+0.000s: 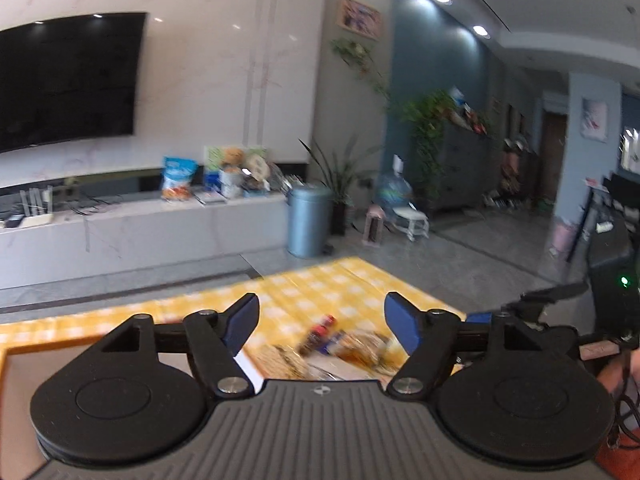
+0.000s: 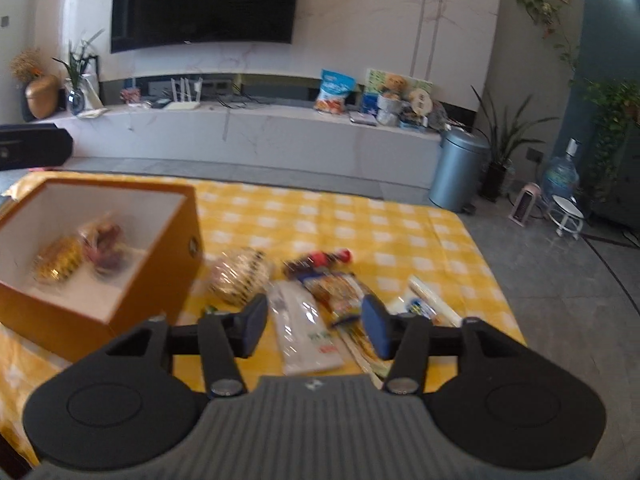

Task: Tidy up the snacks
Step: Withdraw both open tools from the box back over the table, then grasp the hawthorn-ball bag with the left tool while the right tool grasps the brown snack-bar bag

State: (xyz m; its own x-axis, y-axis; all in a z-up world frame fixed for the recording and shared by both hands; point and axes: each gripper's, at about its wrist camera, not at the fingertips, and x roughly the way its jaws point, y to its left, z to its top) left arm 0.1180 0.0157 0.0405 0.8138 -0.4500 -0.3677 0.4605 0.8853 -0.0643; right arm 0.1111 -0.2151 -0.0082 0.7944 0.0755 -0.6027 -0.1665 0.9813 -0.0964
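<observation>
In the left wrist view, the left tongs [image 1: 321,322] are spread wide and hold nothing. They hang over the counter [image 1: 320,284], which wears a yellow and white checked cloth. A blurry heap of snacks [image 1: 344,344] lies on the cloth, seen in the gap between the two blue pads [image 1: 242,322]. A bit of the orange box [image 1: 12,354] shows at the left edge of the counter. Past the counter stand a blue bin [image 1: 308,220] on the floor and a big black TV [image 1: 68,80] on the wall.

In the right wrist view, the right tongs [image 2: 316,326] are also spread wide and hold nothing. The orange box [image 2: 160,276] sits at the left side of the counter [image 2: 400,220]. It is open on top and white inside. Two snacks lie in it: a gold packet [image 2: 58,260] and a reddish packet [image 2: 102,246], touching each other. Just beside the box, out on the cloth, lies a round gold snack [image 2: 240,276]. Next to it, near the front edge of the counter, are a white packet [image 2: 302,328], a bright packet [image 2: 340,292] and a dark packet with red [image 2: 320,262], all close together. The bright packet lies partly between the pads.
</observation>
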